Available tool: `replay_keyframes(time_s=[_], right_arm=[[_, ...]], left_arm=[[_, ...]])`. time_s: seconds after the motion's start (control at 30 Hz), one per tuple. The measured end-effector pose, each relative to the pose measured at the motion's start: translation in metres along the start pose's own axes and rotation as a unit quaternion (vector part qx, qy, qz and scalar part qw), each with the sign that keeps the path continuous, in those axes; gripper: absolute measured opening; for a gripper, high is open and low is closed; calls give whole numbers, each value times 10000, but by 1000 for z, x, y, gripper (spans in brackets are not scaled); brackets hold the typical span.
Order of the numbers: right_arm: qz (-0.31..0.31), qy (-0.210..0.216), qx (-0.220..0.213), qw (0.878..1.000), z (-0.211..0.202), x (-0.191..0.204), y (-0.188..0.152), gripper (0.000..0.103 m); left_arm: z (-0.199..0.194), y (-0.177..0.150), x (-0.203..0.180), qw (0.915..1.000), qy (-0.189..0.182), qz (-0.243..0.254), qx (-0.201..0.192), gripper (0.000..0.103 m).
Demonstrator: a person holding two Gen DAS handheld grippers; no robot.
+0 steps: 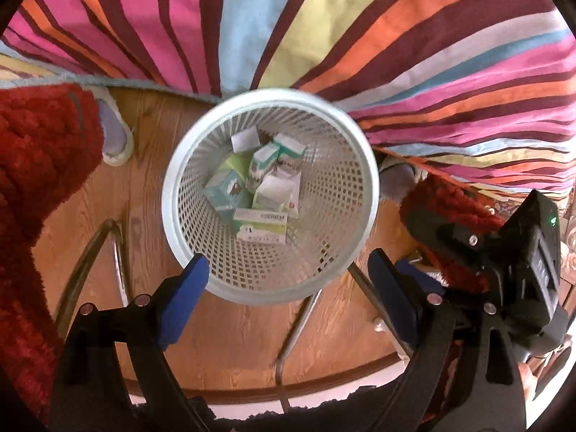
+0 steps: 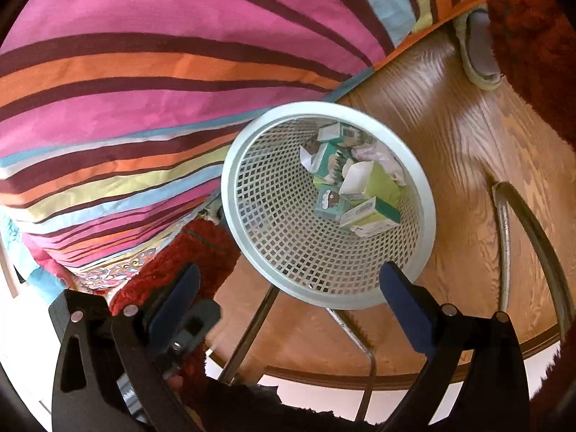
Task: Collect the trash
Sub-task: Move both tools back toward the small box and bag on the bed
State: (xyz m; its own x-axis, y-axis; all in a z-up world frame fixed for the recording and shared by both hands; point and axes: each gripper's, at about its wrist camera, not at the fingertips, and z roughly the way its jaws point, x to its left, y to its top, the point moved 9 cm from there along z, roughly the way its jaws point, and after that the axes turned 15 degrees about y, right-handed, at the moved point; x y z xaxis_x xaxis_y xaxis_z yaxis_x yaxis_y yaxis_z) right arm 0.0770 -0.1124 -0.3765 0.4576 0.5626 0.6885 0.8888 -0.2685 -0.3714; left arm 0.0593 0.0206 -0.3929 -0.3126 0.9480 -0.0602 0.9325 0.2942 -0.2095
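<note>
A white mesh wastebasket [image 1: 270,194] stands on a wood-grain floor [image 1: 230,338], its far rim against the edge of a striped multicoloured cloth [image 1: 324,18]. Inside, at the bottom, lies the collected trash — several small cardboard boxes [image 1: 257,194] in green, teal and white, with some crumpled white paper among them. The left gripper [image 1: 288,284] hangs above the basket's near rim, its blue-padded fingers [image 1: 183,298] spread wide and holding nothing; the boxes lie ahead of and below it, not in contact. The right gripper [image 2: 291,295] is likewise spread and empty, poised over the near rim of the wastebasket [image 2: 327,205], the boxes [image 2: 354,187] lying beyond its fingertips. Red fluffy sleeves [image 1: 39,180] flank the view — and thin metal chair legs [image 1: 298,327] rest on the floor beneath the grippers.
</note>
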Motion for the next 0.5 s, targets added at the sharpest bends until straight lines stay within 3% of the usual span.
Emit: replay_keyframes(time_s=[0.17,0.33,0.43,0.5], right_arm=[[-435,-69,-375,9983,-24,18,-5,96],[-1142,-95,-972,9887,-58,48,-6,96],[-1812,-177,-1508,9716,-87,76,-1,96],[-2296,-280,-1905,9541,-105,97,0,96]], left_arm=[[-31,4,3,9982,-130,-82,-574,87],[-79,11,10,9886,-63,-74,-1503,87],[-114,15,13,9761,145,92,-2167,87],[-138,19,12,9645,268,181,-2621,87]])
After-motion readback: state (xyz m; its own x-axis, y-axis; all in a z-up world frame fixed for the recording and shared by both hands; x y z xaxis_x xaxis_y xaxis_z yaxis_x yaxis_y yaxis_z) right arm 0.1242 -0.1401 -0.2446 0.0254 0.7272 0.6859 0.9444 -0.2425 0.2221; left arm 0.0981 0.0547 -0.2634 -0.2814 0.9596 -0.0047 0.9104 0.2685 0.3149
